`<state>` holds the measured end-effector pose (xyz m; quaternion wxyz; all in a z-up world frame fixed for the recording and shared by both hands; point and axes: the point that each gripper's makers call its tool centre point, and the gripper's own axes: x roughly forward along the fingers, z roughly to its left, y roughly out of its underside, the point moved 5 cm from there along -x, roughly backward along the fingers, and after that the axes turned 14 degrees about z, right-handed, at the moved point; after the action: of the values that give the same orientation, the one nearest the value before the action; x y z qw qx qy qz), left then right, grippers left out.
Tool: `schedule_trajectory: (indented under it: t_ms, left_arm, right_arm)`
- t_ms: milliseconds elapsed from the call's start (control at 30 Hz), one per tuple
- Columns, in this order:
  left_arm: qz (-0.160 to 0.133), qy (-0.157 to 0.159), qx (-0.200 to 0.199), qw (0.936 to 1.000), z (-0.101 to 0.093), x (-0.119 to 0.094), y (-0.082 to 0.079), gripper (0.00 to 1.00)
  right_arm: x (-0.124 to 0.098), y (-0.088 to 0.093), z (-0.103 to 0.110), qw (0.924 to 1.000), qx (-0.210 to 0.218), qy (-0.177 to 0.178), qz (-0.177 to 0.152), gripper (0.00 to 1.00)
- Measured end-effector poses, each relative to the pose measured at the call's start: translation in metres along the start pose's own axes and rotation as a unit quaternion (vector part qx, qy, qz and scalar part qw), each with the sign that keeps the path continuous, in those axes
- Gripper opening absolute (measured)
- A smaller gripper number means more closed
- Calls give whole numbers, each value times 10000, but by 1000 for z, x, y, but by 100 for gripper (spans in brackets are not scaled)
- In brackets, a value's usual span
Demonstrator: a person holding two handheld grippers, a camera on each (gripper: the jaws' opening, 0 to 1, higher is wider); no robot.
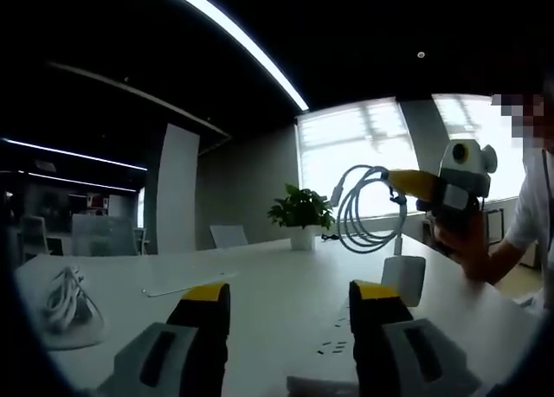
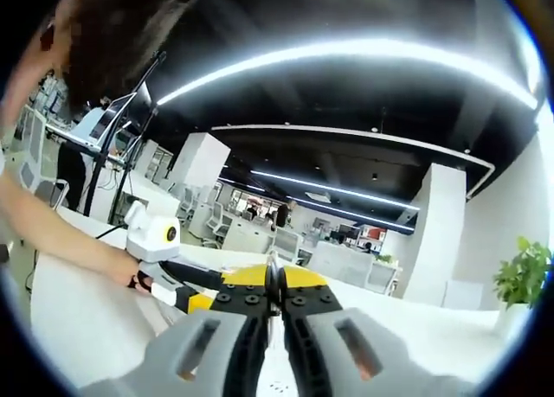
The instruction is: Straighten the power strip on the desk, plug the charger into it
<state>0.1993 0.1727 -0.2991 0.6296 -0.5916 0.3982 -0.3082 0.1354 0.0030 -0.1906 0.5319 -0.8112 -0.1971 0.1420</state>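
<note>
The white power strip (image 1: 333, 341) lies flat on the white desk (image 1: 260, 272), just below my left gripper (image 1: 288, 295), which is open with nothing between its yellow-tipped jaws. To the right, my right gripper (image 1: 402, 182) is held up above the desk, shut on the coiled white charger cable (image 1: 359, 214). The white charger block (image 1: 404, 278) dangles under the coil, close over the strip's far end. In the right gripper view my right gripper (image 2: 273, 286) has its jaws pressed together, and my left gripper (image 2: 186, 289) shows low on the left in a person's hand.
A potted plant (image 1: 301, 211) stands at the desk's far edge, also in the right gripper view (image 2: 524, 276). A bundle of white cable (image 1: 65, 297) rests at the left of the desk, and a thin white lead (image 1: 186, 284) lies mid-desk. A person sits at the right.
</note>
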Motion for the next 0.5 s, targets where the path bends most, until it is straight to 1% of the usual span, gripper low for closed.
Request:
schedule_trajectory:
  t_ms: [233, 333, 433, 500]
  left_arm:
    - [16, -41, 6, 10000, 1, -1, 1, 58]
    - [36, -78, 25, 10000, 3, -1, 1, 58]
    - [42, -99, 27, 9999, 4, -1, 1, 58]
    - [46, -101, 27, 9999, 4, -1, 1, 58]
  right_arm:
    - [3, 0, 0, 9999, 20, 154, 38, 4]
    - [1, 0, -2, 9994, -135, 291, 87, 4]
    - [0, -1, -3, 9980, -393, 476, 144, 4]
    - [2, -1, -1, 9972, -527, 519, 126, 4]
